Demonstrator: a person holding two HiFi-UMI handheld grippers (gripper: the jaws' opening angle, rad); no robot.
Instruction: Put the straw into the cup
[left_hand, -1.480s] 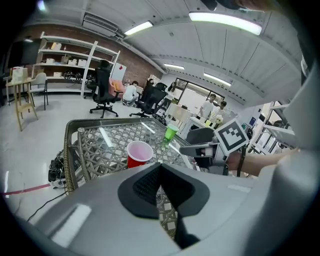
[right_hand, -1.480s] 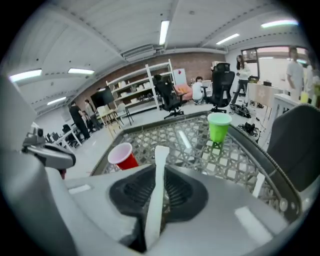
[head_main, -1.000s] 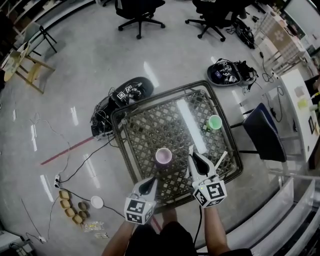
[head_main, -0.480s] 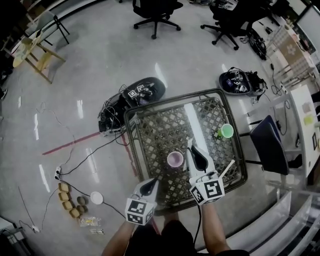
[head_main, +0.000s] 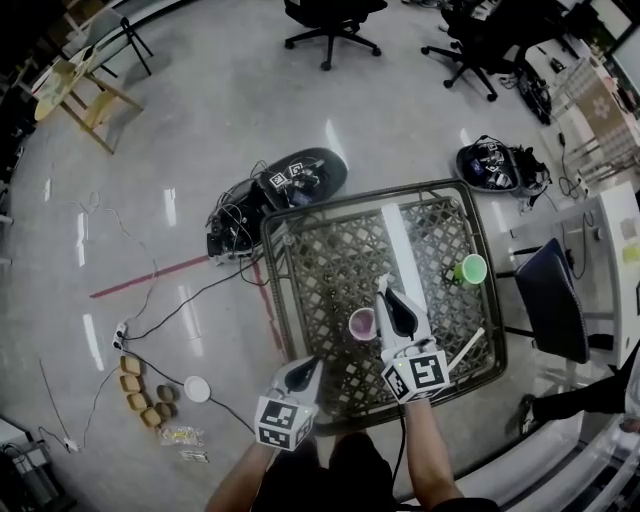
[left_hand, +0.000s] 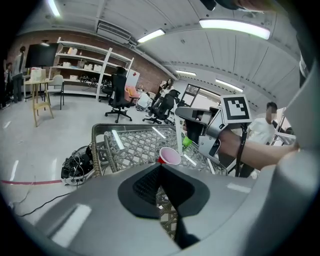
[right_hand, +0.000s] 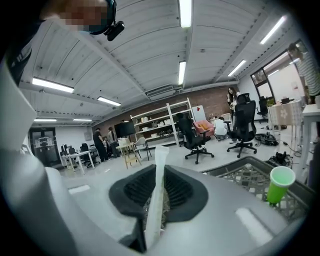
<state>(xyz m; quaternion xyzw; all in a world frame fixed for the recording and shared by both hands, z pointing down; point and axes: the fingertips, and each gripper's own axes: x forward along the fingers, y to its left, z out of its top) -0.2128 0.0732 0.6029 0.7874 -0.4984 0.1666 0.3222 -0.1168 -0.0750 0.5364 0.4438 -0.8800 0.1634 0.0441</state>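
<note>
Standing straw (right_hand: 160, 160) clamped in right claw (right_hand: 158, 176)

light: bright, ceiling tubes (right_hand: 185, 12) | glare: floor (head_main: 335, 140) | edges: fisheye, dark corners

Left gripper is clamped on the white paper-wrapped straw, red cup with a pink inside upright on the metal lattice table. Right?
Wrong gripper. The right gripper is clamped on the white paper-wrapped straw, as the right gripper view shows; the left gripper holds nothing. The red cup with a pink inside is upright on the metal lattice table.
</note>
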